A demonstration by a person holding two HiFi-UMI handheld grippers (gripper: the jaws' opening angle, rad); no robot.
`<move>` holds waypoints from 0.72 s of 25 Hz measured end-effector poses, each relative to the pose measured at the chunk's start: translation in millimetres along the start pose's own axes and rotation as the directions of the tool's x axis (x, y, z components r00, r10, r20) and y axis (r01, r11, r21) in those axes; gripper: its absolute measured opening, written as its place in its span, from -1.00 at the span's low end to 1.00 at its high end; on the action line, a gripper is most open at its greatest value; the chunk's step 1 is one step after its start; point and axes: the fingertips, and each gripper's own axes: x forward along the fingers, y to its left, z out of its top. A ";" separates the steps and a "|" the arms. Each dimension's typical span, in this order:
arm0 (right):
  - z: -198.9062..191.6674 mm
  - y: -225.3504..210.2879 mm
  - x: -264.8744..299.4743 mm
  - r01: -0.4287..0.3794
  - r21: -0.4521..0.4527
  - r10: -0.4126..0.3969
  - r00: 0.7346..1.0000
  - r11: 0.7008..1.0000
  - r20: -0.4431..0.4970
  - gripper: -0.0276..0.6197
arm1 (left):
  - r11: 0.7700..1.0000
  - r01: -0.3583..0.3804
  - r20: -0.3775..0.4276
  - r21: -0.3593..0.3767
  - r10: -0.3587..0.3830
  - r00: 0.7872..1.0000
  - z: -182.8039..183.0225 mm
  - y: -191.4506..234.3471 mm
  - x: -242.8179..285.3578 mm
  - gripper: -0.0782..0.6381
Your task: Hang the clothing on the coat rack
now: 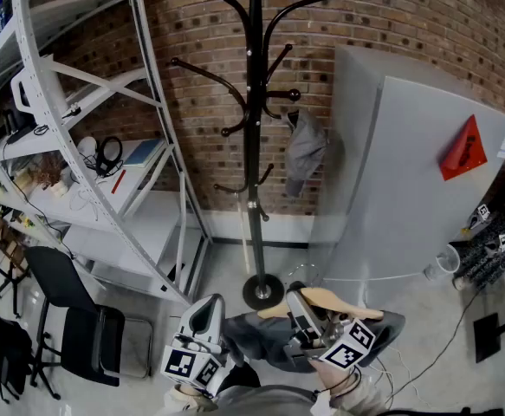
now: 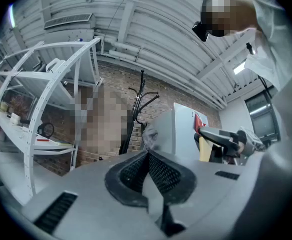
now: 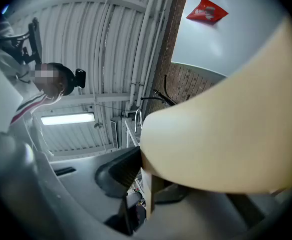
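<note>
The black coat rack (image 1: 254,146) stands against the brick wall, and a grey garment (image 1: 305,152) hangs on one of its right hooks. Low in the head view my right gripper (image 1: 300,307) is shut on a pale wooden hanger (image 1: 339,301), which carries dark blue-grey clothing (image 1: 261,333). In the right gripper view the hanger (image 3: 226,134) fills the picture, pinched in the right gripper (image 3: 141,170). My left gripper (image 1: 207,307) is beside the clothing's left edge. Its pads (image 2: 158,171) meet, with nothing visible between them. The rack (image 2: 135,104) is some way ahead.
A grey cabinet (image 1: 408,189) with a red triangle (image 1: 462,150) stands right of the rack. White metal shelving (image 1: 79,128) with loose items fills the left. A black chair (image 1: 70,319) is at lower left. The rack's round base (image 1: 262,291) sits on the floor just ahead.
</note>
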 end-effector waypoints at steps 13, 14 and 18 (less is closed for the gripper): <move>-25.2 -63.0 89.7 0.038 -0.016 -0.037 0.999 0.999 0.019 -0.63 | 0.997 0.081 0.008 -0.017 -0.080 0.997 2.0 86.8 84.9 -0.76; -26.7 -67.4 97.5 0.041 -0.019 -0.041 0.999 0.999 0.025 -0.63 | 0.996 0.093 0.009 -0.015 -0.093 0.996 3.0 93.1 92.6 -0.76; -32.8 -82.3 126.8 0.049 -0.021 -0.048 0.998 0.999 0.044 -0.63 | 0.992 0.129 -0.006 0.000 -0.129 0.992 2.4 119.1 117.2 -0.76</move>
